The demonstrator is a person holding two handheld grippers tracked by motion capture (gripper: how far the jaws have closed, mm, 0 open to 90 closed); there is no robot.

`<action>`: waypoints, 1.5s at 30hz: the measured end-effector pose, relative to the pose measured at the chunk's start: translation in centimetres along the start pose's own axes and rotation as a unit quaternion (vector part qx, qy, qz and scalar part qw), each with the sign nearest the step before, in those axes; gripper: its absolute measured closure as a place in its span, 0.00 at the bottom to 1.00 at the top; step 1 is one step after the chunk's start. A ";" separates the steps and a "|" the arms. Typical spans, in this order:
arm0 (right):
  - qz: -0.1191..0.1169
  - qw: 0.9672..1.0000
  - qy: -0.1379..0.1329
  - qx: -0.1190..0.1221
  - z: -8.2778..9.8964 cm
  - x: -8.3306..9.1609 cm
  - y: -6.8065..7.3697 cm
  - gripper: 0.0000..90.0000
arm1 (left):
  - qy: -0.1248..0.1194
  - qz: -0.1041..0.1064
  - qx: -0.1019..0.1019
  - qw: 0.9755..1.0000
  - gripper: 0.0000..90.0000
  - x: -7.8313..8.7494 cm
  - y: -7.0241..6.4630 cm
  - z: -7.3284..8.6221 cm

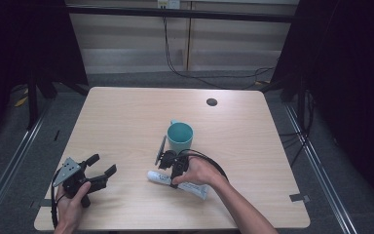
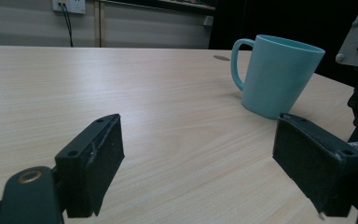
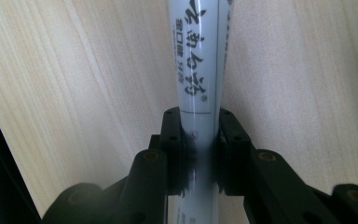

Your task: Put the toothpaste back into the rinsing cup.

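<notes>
my right gripper sits mid-table, just in front of the teal plastic mug w/ a handle; its jaws are pinched in on the white squeeze tube w/ dark printed lettering, one pad on each side of the tube body, no gap visible btwn pad and tube in the right gripper view; tube runs straight away from the camera there, lying along the light wood-grain tabletop; in the high view the tube lies flat on the table, rounded end to the left, flat crimped end to the right, angled slightly toward the near edge; my right hand covers the middle of it.

mug stands upright, empty as far as i can see, handle pointing to the far side; close to the right gripper but can't tell if touching.

my left gripper is near the front-left corner of the table, well apart from the tube and mug; jaws spread wide, nothing btwn them; left gripper view shows both black pads w/ bare tabletop in the gap, mug beyond to the right; my left hand grips it from the near edge; grey three-cornered plate on top.

small dark round hole in the table at the far right.
</notes>
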State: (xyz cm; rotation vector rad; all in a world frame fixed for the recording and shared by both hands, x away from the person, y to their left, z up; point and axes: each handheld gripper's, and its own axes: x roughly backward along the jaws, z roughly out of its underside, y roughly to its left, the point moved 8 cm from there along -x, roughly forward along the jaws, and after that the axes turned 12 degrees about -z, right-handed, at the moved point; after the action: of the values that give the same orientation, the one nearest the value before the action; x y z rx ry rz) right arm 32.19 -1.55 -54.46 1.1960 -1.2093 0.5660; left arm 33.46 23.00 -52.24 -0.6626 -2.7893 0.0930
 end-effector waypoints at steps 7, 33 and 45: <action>0.002 1.000 0.004 -0.014 -0.1 -0.1 0.1 0.85 | 0.000 0.002 0.000 1.000 0.18 0.0 0.0 0.0; 0.002 1.000 -0.006 -0.024 0.6 1.6 0.6 0.86 | 0.002 0.002 0.002 1.000 0.18 0.0 0.1 0.0; 0.016 0.999 -0.034 -0.018 0.2 3.8 1.2 0.86 | 0.002 0.002 0.002 1.000 0.18 0.0 0.0 0.0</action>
State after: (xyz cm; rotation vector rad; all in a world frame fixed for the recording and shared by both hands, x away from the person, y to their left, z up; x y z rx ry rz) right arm 32.33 -2.30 -50.54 1.1755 -1.2919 0.5287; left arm 33.47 23.05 -52.26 -0.6659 -2.7830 0.0979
